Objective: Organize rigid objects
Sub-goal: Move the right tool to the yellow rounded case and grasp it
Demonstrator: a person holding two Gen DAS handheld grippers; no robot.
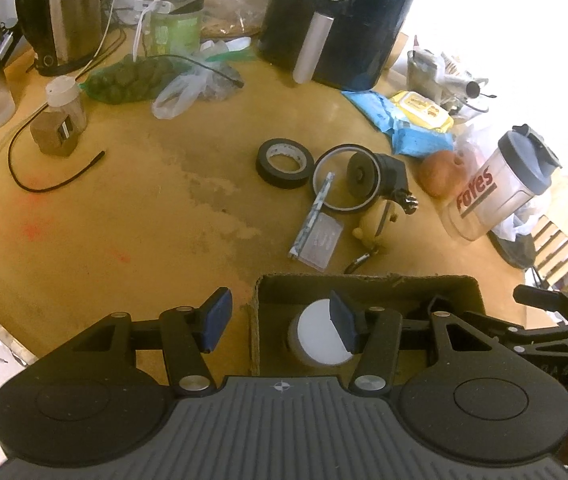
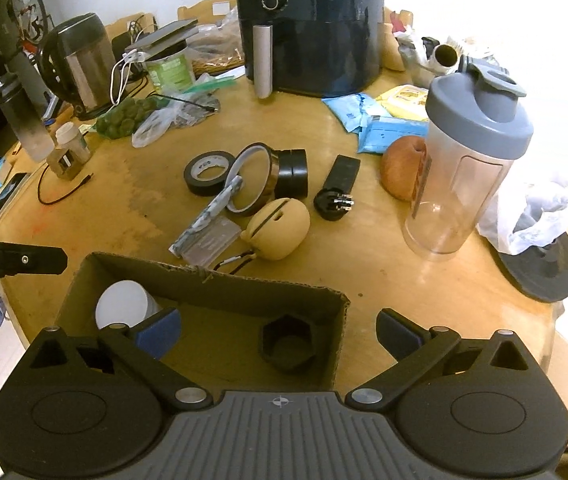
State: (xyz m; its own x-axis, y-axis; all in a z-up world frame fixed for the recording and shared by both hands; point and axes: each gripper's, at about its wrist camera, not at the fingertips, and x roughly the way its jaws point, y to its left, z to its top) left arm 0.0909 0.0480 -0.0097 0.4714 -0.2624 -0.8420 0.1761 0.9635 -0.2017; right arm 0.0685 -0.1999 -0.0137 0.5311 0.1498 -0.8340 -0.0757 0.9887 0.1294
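Yellow-brown table (image 2: 363,280) with faint red marks; brown cardboard box (image 2: 220,280) holding a white-lidded jar (image 2: 124,304) and a black hexagonal piece (image 2: 287,344). Black tape roll (image 2: 208,172), amber tape ring (image 2: 250,178), blue-grey marbled stick (image 2: 212,210), tan pouch (image 2: 280,232), reddish apple (image 2: 401,172), clear shaker (image 2: 471,160) with grey lid, black fryer (image 2: 315,28) with silver handle, blue packets (image 2: 379,128), blue finger pads (image 2: 158,336)
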